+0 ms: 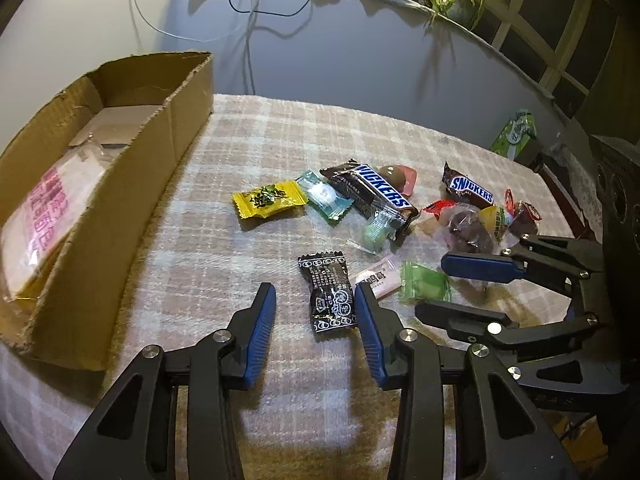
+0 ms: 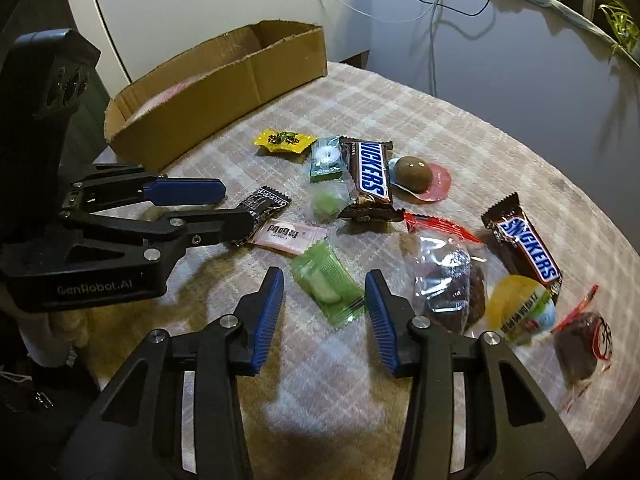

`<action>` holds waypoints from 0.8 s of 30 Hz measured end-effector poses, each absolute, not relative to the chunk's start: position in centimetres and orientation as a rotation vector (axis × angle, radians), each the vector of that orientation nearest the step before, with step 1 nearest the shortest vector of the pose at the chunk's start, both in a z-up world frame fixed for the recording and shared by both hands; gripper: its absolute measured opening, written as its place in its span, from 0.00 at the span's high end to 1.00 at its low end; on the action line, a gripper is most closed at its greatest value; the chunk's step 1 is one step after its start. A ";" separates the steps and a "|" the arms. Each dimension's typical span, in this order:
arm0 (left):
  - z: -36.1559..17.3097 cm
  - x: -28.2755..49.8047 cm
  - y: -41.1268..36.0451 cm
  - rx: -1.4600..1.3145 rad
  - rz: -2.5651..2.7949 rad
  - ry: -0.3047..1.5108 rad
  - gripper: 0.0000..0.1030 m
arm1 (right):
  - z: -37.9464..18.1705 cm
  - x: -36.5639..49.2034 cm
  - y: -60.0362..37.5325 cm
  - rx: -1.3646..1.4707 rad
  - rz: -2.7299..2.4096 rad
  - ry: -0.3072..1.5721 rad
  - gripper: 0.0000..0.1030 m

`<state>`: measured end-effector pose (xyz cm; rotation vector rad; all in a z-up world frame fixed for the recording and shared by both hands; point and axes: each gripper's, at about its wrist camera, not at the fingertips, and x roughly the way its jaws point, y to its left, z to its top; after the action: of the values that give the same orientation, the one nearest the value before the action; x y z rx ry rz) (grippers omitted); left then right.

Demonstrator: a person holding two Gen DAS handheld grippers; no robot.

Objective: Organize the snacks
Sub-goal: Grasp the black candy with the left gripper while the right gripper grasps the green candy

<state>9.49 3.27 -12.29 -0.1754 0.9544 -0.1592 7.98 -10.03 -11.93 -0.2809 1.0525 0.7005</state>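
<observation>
Item 1, nearest. Left hand-held gripper (image 1: 316, 312): jaws apart, set astride the black sachet (image 1: 329, 292), one pad at its 9 o'clock with a gap, the other just beside its 3 o'clock edge. No pad is seen pressing, so the sachet is judged framed for a pinch, not yet held.

Item 2. Right hand-held gripper (image 2: 325, 300): jaws apart around the green sachet (image 2: 329, 285), which lies flat and slantwise between the pads. Whether the right pad touches it cannot be told (the wrapper is blurred there).

Item 3. Pale pink sachet (image 2: 289, 235): laid between the black and green ones, partly tucked under the green.

Item 4, mid-distance. Loose heap on the checked cloth of the desk (image 1: 240, 140): two Snickers bars (image 1: 376, 190), a yellow sachet (image 1: 269, 199), clear-wrapped dark sweets (image 2: 452, 284), a yellow-capped jelly cup (image 2: 520, 308). All lie unsorted, well apart from any container.

Item 5, at 10 o'clock in the left view. Cardboard box (image 1: 120, 208): top open, low-walled, a pink-printed bag already inside (judged the destination, kept close to the heap for short carries).

Item 6, farthest. Potted plant (image 1: 460, 0) and cables (image 1: 248, 20), apart from the work.
</observation>
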 end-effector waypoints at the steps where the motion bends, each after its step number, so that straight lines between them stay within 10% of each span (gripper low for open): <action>1: -12.3 9.5 3.3 -0.174 -0.160 0.957 0.64 | -12.1 8.1 -9.9 -0.284 0.705 1.056 0.58; 17: -12.5 10.1 3.5 -0.156 -0.167 0.954 0.80 | -12.6 8.9 -8.7 -0.389 0.748 1.067 0.59; 24: -12.5 10.1 3.6 -0.164 -0.168 0.947 0.80 | -12.6 8.7 -9.0 -0.398 0.738 1.073 0.77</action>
<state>10.07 3.56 -12.51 -0.1636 0.9466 -0.1676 8.74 -8.98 -12.55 -0.3983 1.0734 0.7381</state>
